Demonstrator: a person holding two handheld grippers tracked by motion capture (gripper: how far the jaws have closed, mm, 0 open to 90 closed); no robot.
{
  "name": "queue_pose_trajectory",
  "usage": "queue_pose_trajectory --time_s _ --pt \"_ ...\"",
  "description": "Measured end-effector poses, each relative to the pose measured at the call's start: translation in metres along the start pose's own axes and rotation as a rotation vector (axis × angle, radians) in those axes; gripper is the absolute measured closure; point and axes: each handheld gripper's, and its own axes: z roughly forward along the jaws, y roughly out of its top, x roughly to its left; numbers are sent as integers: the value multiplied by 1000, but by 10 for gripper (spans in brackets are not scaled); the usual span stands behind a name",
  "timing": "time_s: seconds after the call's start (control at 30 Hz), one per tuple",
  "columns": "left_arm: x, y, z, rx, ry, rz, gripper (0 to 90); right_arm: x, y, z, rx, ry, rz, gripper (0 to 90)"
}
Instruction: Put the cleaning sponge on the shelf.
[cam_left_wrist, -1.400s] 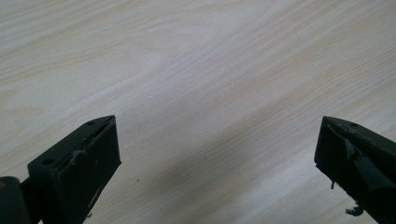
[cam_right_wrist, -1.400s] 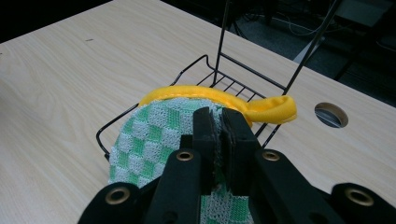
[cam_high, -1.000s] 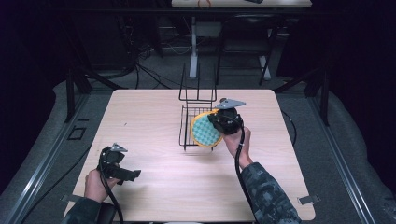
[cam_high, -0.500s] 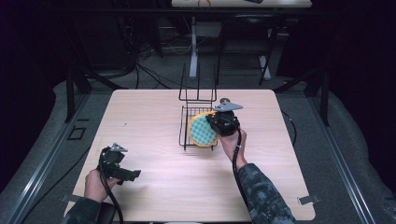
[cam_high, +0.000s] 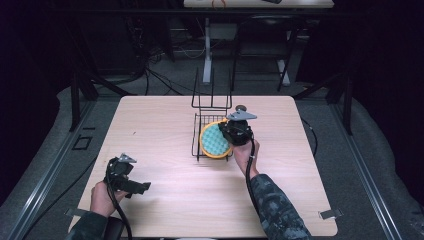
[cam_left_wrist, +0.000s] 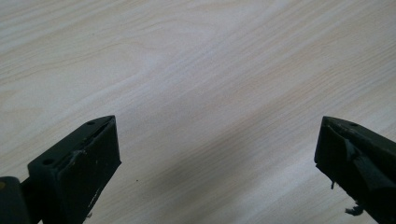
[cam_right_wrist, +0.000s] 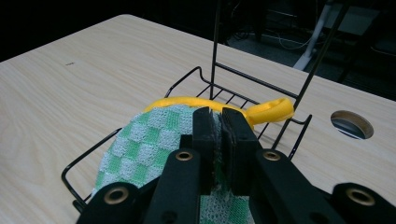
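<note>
Since the earlier high view, the right gripper has been sinking with the round pot holder, bringing it lower into the black wire rack near the middle of the table; the left gripper is sitting where it was, at the near left.

In the high view now, the pot holder, checked green and white with a yellow border, is standing on edge inside the rack's basket, its face turned to the left, with the right gripper clenched on its right side. The left gripper is resting low over bare wood, well apart from the rack.

In the left gripper view, its jaws are standing wide apart with nothing between them, only the tabletop beneath.

In the right gripper view, the jaws are pinching the checked cloth, and the yellow loop is lying across the rack's wires.

The step in hand seems to be placing the pot holder in the rack. Next, the right hand probably needs to settle the cloth against the wires, let go, and lift clear without snagging the loop or tipping the light rack.
</note>
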Motion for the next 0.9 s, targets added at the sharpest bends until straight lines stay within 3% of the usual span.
queue_pose_trajectory --time_s 0.2,0.43,0.63,0.73,0.9 --pt "0 0 0 1 -1 0 0 -5 -9 5 -14 -11 27 840" --pt "0 0 1 3 -1 2 0 -10 -14 19 28 6 89 804" --pt "0 0 1 5 -4 2 0 -12 -18 26 103 31 99 618" --pt "0 0 1 5 -3 1 0 -13 -15 21 124 46 103 555" --pt "-1 0 1 11 -1 7 0 -4 -8 5 182 69 62 482"
